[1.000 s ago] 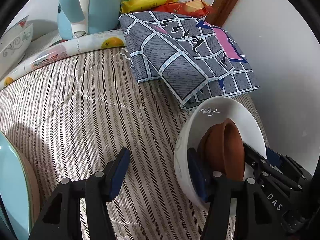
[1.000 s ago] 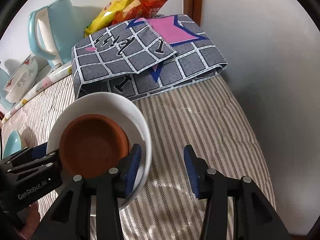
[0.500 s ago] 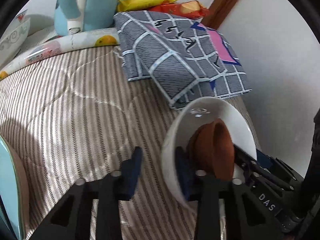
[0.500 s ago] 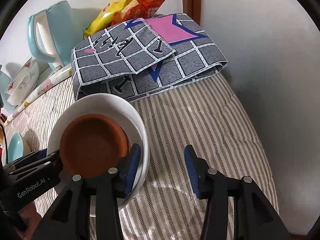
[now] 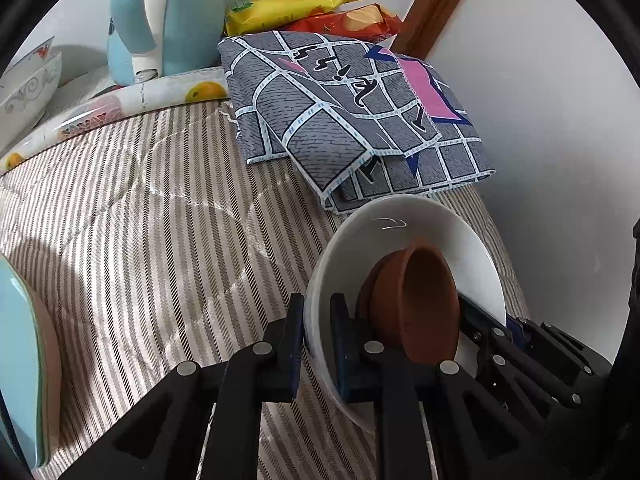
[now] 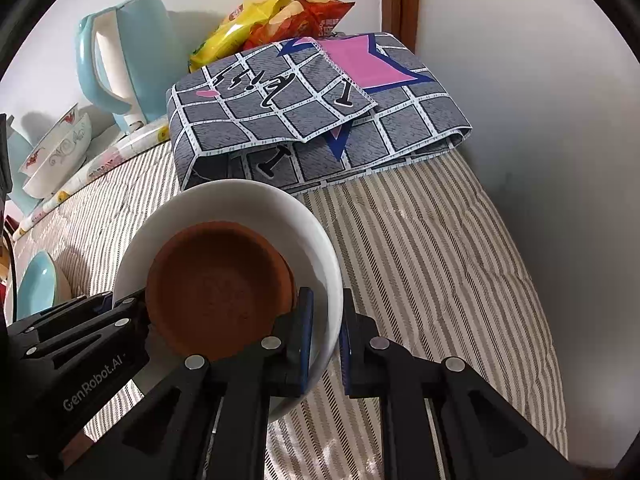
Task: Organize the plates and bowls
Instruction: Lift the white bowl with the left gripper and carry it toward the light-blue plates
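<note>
The striped quilted bed [image 5: 132, 240] spreads ahead of and beneath both grippers. Beyond them, against the wall, lies a folded grey grid-patterned cloth [image 5: 340, 120], with a pale blue electric kettle [image 5: 160, 16] and yellow and red snack packets [image 5: 308, 4] behind it. Far to the left of the left gripper, stacked patterned bowls [image 6: 60, 152] sit by a rolled fruit-print sheet [image 5: 120, 100], and a light blue plate [image 5: 16, 360] stands close at the left gripper's left.

The white bowl [image 5: 404, 236] is held up between the two grippers, tilted, with the terracotta bowl [image 6: 218, 288] nested inside it. The left gripper [image 5: 316, 344] is nearly closed, its pads pinching the white bowl's left rim. The right gripper [image 6: 326, 340] is closing, its pads on either side of the opposite rim and pressing on it.
</note>
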Demonstrator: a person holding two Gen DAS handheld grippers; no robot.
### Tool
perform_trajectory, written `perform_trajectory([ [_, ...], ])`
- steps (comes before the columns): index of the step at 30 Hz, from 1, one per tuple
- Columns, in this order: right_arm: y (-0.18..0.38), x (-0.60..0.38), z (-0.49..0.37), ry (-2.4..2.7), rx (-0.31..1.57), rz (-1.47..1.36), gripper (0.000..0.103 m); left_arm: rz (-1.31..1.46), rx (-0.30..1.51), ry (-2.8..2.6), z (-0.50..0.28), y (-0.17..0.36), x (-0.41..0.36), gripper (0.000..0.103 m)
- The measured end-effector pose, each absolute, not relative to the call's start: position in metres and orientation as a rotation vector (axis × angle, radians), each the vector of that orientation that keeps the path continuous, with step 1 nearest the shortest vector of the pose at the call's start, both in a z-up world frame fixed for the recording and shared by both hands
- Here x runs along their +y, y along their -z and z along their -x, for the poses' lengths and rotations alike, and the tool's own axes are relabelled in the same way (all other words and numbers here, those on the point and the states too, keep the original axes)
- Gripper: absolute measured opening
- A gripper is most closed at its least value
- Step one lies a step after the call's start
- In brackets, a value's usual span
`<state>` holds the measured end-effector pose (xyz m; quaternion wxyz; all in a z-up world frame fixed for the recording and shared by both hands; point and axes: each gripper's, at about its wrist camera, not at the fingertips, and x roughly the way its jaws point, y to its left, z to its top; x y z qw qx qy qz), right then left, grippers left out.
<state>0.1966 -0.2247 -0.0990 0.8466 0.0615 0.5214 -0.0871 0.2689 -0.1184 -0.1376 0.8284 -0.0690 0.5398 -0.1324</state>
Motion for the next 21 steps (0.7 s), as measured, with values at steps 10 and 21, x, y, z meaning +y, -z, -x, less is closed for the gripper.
perform_trajectory([
  [10,0.095,-0.221,-0.171,0.163,1.086,-0.169,0.011,0.169,1.154,0.277,-0.243,0.132,-0.113,0.012],
  [21,0.09,-0.213,-0.137,0.155,1.073,-0.174,0.011,0.194,1.154,0.271,-0.209,0.124,-0.116,0.012],
])
